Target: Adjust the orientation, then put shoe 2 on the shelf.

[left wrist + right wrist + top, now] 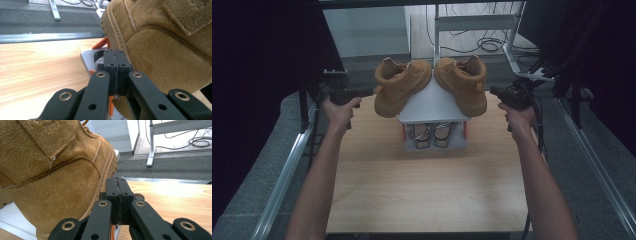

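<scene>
Both forearms reach up the table; left gripper, jaws together, at nine o'clock of the left boot; right gripper, jaws together, at three o'clock of the right boot

My high view sits above the near edge of the desk, looking forward and down across it to the shoe rack at the far side; my left gripper view rides low and very near the left boot, facing along the desk; my right gripper view presses as near to the right boot; all three share boots, rack and desk.
</scene>
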Action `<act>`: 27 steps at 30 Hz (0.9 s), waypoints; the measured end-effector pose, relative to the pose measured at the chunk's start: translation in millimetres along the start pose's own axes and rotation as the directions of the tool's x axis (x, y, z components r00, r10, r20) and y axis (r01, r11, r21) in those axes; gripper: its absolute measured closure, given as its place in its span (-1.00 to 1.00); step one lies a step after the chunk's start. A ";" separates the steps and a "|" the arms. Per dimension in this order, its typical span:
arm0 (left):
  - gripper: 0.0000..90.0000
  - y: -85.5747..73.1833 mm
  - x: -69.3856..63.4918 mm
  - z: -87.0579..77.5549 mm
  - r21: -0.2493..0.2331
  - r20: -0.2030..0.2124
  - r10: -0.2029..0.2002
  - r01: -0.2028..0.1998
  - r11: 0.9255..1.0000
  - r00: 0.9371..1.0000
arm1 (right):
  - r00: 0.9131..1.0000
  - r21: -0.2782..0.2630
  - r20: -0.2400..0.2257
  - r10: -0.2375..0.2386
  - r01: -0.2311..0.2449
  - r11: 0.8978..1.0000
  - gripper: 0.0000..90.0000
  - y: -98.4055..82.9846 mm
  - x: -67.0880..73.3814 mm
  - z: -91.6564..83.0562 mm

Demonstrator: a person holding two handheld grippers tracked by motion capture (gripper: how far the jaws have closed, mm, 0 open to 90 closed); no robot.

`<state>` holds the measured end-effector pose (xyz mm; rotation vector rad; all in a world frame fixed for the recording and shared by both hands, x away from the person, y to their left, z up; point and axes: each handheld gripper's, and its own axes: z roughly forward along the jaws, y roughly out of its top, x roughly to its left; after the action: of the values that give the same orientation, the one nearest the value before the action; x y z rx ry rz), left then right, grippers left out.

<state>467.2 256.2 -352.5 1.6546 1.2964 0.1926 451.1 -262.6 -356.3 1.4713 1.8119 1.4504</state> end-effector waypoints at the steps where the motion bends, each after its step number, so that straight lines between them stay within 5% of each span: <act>1: 0.99 0.3 0.0 1.6 -0.002 0.009 -0.009 0.009 1.000 1.000 | 1.000 -0.001 0.006 -0.011 0.011 1.000 0.97 0.0 0.7 1.4; 17: 0.99 6.2 -11.8 14.4 -0.006 0.020 -0.012 0.012 1.000 1.000 | 0.998 0.017 0.029 -0.057 0.056 0.998 0.98 -4.7 8.4 19.5; 23: 0.99 5.2 -19.1 19.6 0.008 0.062 -0.014 0.013 1.000 0.998 | 0.998 0.015 0.037 -0.054 0.053 0.998 0.98 -4.8 10.2 19.8; 27: 0.99 6.1 -26.5 25.0 0.009 0.037 -0.005 0.005 1.000 0.999 | 0.997 0.014 0.046 -0.058 0.058 0.998 0.98 -5.0 11.7 19.6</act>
<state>476.0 220.5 -349.3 1.6550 1.2753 0.1522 459.9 -242.8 -364.9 1.4342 1.8243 1.3682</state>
